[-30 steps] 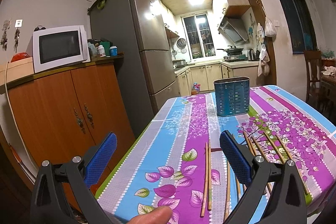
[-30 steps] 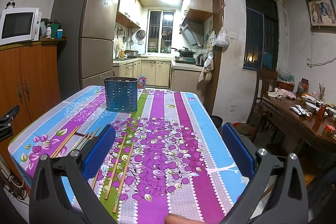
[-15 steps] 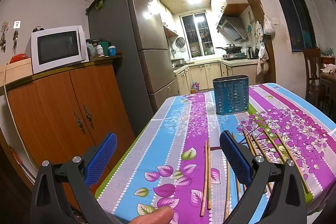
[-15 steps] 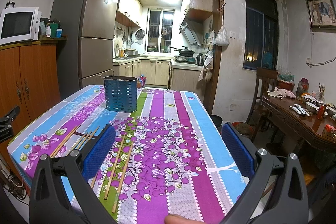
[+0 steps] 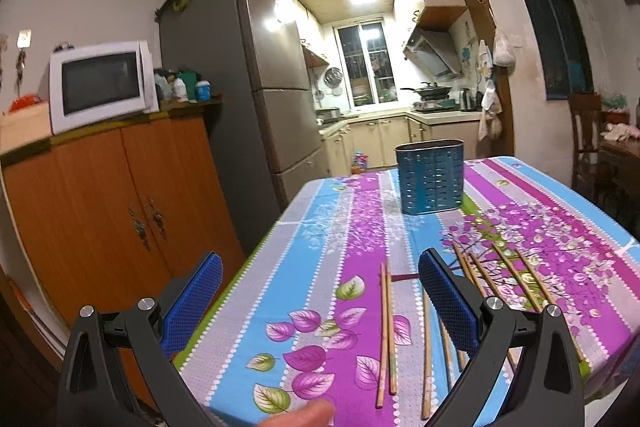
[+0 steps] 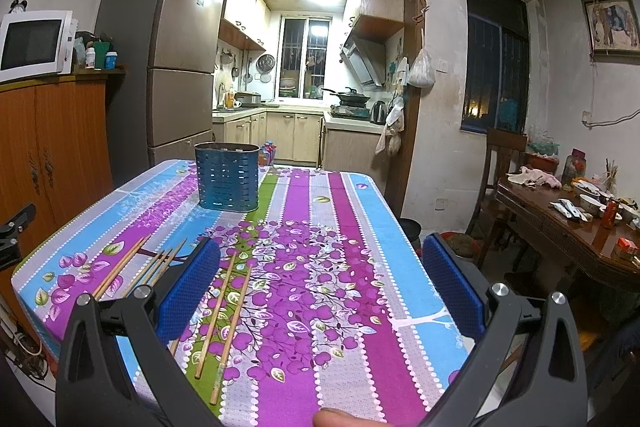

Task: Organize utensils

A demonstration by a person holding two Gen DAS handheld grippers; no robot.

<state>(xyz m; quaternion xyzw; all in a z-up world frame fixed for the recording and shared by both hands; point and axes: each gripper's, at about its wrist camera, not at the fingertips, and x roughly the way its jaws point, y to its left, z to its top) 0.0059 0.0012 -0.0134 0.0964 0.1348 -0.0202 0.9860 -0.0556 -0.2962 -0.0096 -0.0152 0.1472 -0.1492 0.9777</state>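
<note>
A: What do we have on the table (image 6: 400,247)?

B: We see wooden chopsticks (image 5: 386,331) lying loose on the flowered cloth at the near end, some in a pair on the purple stripe, others (image 6: 222,311) fanned out just to the right of them. None are touching either claw.

A: And the holder?

B: We see the blue perforated holder (image 5: 430,177) standing upright toward the far end of the table, well apart from the chopsticks. In the right view it (image 6: 227,175) sits far left.

A: How do our claws stand?

B: We hold the left gripper (image 5: 320,291) spread wide, gripping nothing, above the near left edge. Our right gripper (image 6: 320,283) is likewise released, over the near middle of the cloth. A fingertip (image 5: 308,415) shows at the bottom edge.
</note>
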